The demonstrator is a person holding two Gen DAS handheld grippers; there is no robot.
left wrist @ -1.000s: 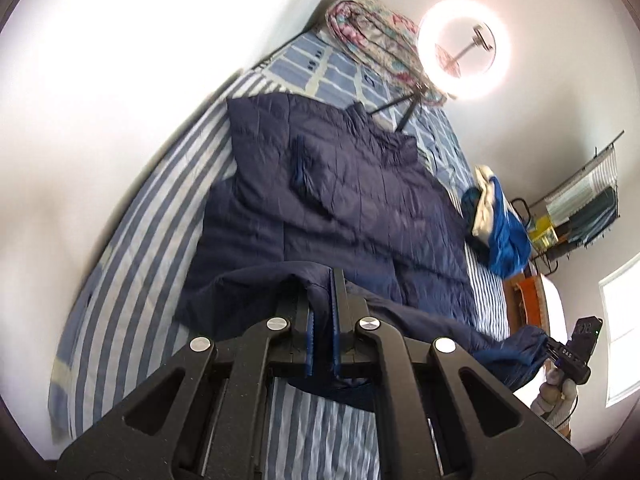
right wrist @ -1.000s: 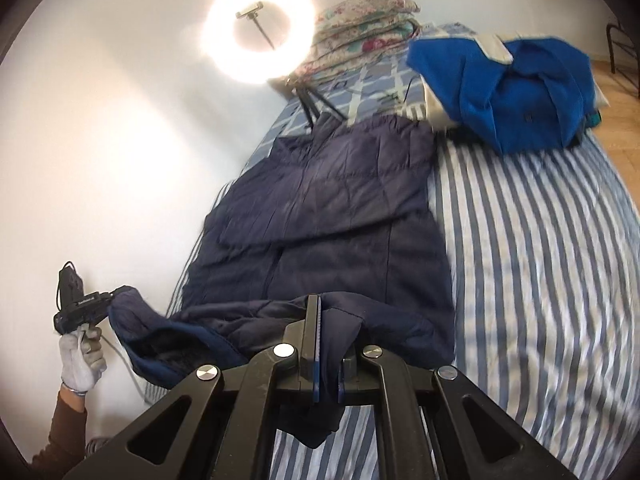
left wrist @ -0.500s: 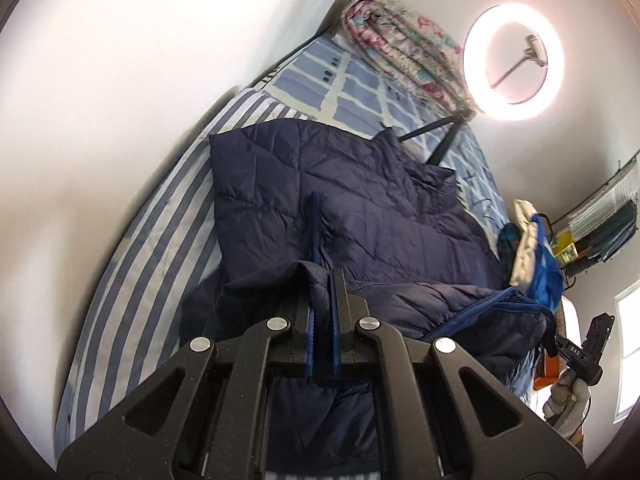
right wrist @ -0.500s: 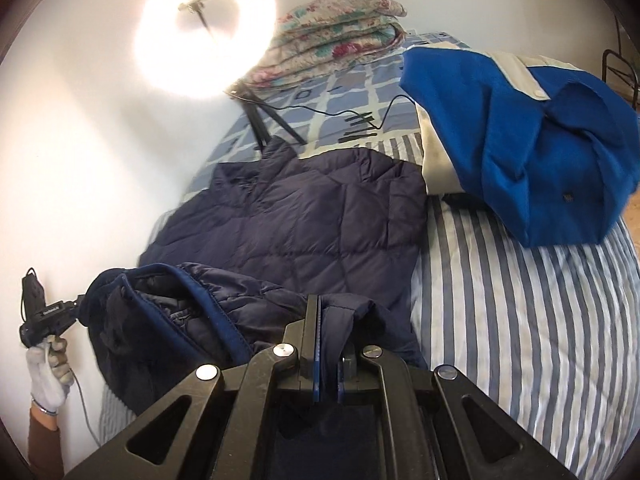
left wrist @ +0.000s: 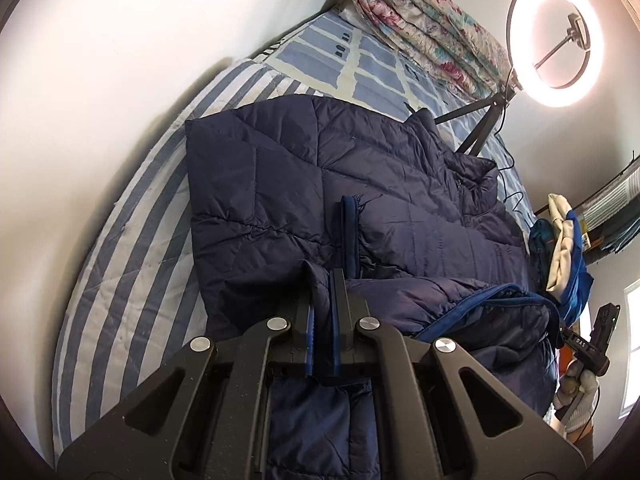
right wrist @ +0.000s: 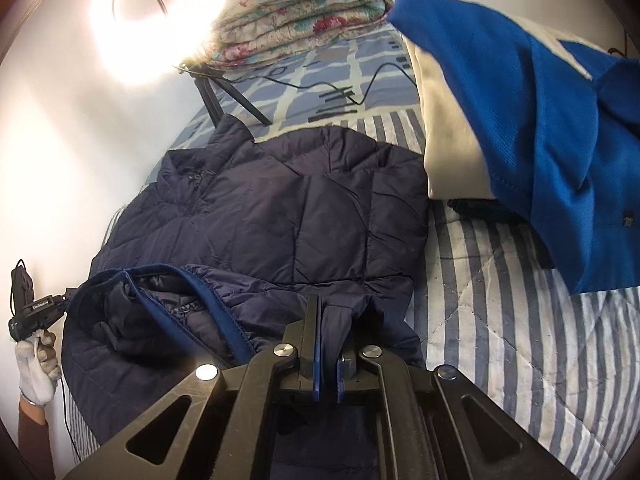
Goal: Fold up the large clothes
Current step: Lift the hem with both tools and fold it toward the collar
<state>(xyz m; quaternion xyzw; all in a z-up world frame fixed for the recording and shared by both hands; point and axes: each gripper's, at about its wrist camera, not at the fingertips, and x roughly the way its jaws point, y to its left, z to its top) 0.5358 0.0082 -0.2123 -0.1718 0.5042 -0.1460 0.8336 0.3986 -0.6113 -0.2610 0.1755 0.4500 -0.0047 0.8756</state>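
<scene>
Your left hand-held gripper [left wrist: 322, 276] and right hand-held gripper [right wrist: 325, 300] each clench the navy jacket's [left wrist: 360, 184] hem. The jacket lies on the bed [right wrist: 520, 340], its collar straight ahead along the long axis.

right hand-held gripper [right wrist: 328, 344] | clamped on navy jacket [right wrist: 304, 216] hem | striped bed [right wrist: 520, 340]

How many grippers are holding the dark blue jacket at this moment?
2. The left gripper is shut on the jacket at its hem near the wall side. The right gripper is shut on the hem at the side nearer the blue garment.
</scene>
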